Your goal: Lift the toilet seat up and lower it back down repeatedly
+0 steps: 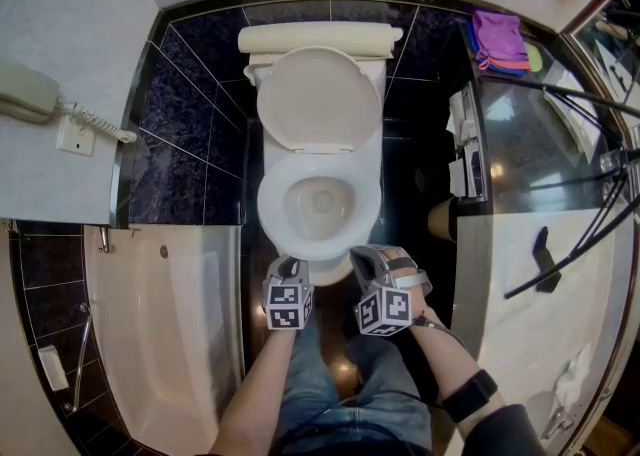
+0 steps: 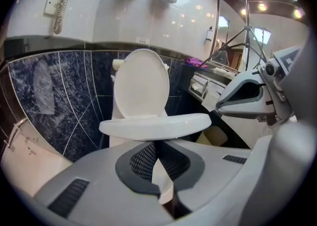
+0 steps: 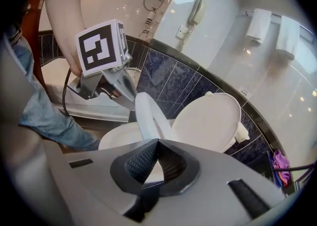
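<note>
- Jaws of the left gripper (image 2: pixel 154 143) are pressed together, their dark meshed pads meeting in a point just under the near edge of the toilet seat (image 2: pixel 156 125). A white sliver shows in the gap between the pads; what it is I cannot tell.
- Jaws of the right gripper (image 3: pixel 158 141), rolled onto its side, pinch the seat's smooth white ring at its near-right rim.
- A cream wall phone (image 1: pixel 28 94) with a coiled cord hangs far left on pale tile.
- A glossy white bathtub (image 1: pixel 165 324) lies near left.
- Dark blue marbled tiles (image 1: pixel 185 104) with thin pale joints clad the wall beside the toilet.
- The seat is held a little above the oval bowl (image 1: pixel 322 202), roughly level; the rounded lid (image 1: pixel 318 99) leans upright against the tank (image 1: pixel 318 39).
- On the right, a shiny worktop (image 1: pixel 530 134) carries a folded purple cloth (image 1: pixel 498 39) at its far end.
</note>
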Action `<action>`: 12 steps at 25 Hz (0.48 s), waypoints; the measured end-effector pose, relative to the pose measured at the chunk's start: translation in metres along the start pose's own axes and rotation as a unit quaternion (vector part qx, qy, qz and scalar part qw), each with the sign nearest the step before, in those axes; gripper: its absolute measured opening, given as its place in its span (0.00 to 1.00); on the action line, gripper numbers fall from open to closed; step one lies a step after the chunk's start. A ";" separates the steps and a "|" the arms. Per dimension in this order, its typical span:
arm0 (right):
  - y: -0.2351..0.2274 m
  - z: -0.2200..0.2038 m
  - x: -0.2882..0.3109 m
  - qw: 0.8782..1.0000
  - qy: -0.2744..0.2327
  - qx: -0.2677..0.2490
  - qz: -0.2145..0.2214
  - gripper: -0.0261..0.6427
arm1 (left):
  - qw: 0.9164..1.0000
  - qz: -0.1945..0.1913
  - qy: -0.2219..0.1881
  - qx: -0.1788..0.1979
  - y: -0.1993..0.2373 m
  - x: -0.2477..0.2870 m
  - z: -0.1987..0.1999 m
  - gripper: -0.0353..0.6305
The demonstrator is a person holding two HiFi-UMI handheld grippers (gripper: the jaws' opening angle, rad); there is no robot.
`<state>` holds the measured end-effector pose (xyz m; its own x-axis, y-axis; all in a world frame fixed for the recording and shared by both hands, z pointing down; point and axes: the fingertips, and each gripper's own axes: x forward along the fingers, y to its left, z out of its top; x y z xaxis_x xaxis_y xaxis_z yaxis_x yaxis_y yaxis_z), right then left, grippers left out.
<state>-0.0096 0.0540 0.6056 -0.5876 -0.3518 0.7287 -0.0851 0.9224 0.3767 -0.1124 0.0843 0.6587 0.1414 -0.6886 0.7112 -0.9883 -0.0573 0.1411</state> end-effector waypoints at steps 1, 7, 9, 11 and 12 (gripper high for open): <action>0.001 -0.005 0.001 1.000 0.000 0.017 -0.003 0.07 | 1.000 -0.001 0.004 0.001 -0.002 0.001 -0.009 0.05; 0.006 -0.049 0.020 0.988 0.007 0.156 -0.022 0.06 | 0.999 -0.020 0.034 0.013 -0.013 0.015 -0.072 0.05; 0.013 -0.065 0.031 0.982 0.009 0.187 -0.023 0.07 | 0.999 -0.029 0.043 0.015 -0.018 0.022 -0.094 0.05; 0.021 -0.081 0.041 0.977 0.015 0.212 -0.023 0.07 | 0.998 -0.033 0.054 0.023 -0.018 0.030 -0.120 0.05; 0.023 -0.088 0.045 0.975 0.019 0.222 -0.024 0.07 | 0.997 -0.035 0.060 0.027 -0.018 0.035 -0.134 0.05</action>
<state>0.0330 0.0459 0.6972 -0.5454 -0.3944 0.7396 -0.4567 0.8797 0.1324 -0.0821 0.1587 0.7732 0.2137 -0.5899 0.7787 -0.9767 -0.1439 0.1590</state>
